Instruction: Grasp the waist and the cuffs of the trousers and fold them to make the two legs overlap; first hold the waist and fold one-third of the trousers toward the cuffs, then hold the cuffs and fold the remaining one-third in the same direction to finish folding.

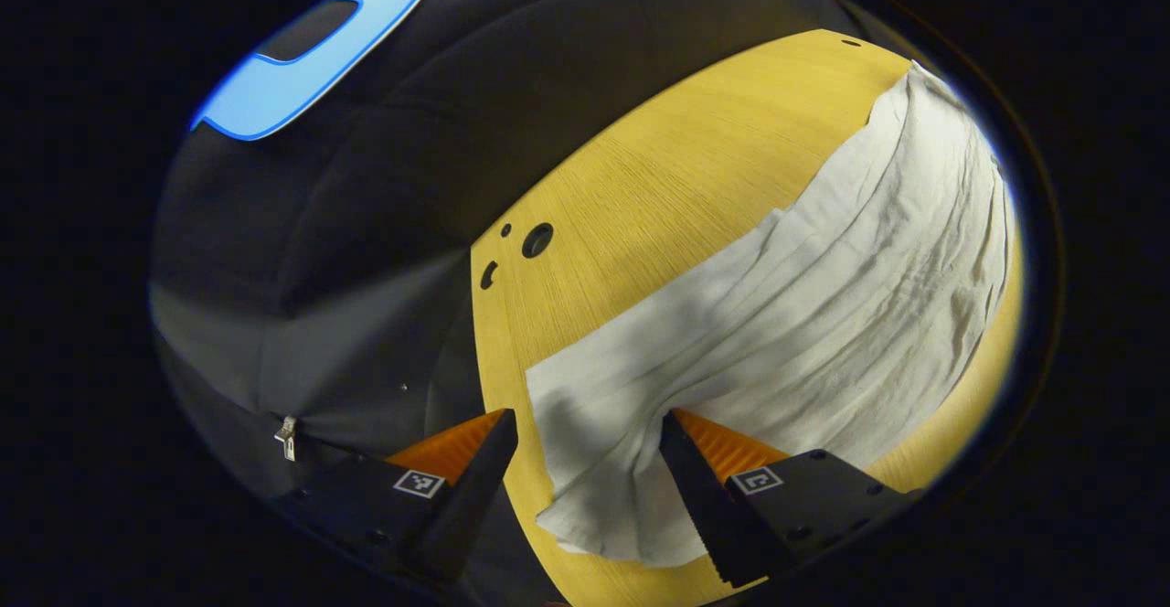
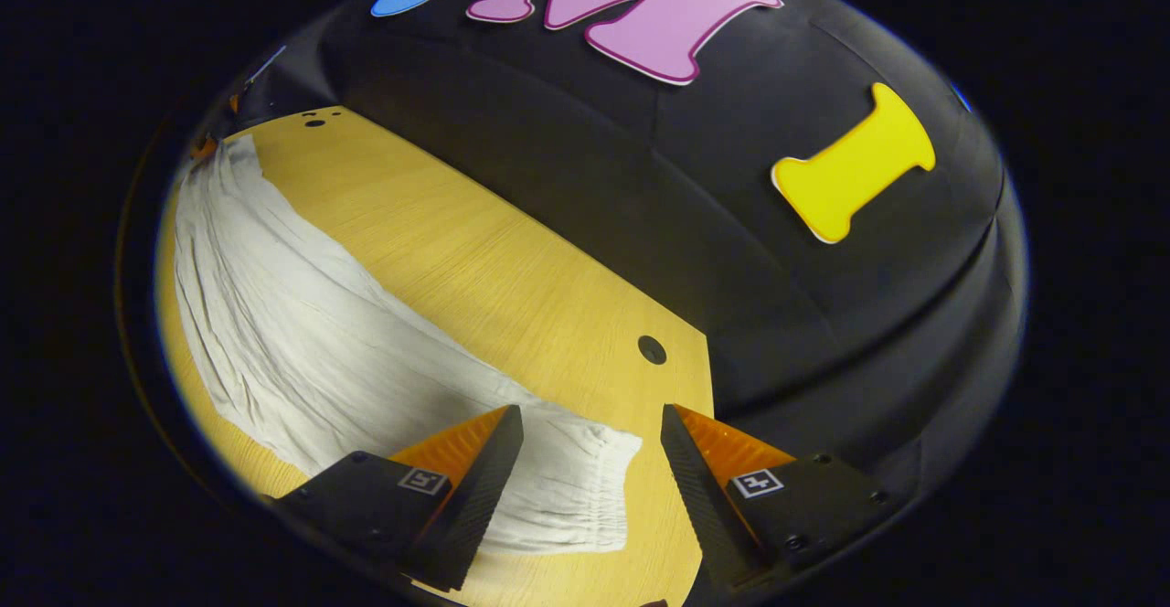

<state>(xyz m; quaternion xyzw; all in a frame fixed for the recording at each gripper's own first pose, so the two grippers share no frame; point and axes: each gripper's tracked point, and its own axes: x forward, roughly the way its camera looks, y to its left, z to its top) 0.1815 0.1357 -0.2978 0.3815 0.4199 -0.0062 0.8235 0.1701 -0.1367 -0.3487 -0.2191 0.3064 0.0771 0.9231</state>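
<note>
A recording booth, not a home: black cloth walls (image 2: 567,186) close around a yellow wood-grain worktop (image 1: 658,196) drilled with round holes (image 1: 537,239).

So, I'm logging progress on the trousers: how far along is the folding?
Early. The trousers lie in one long strip on the table, possibly already halved. Left gripper and right gripper are open over opposite ends, gripping nothing. Both third-folds remain.
</note>
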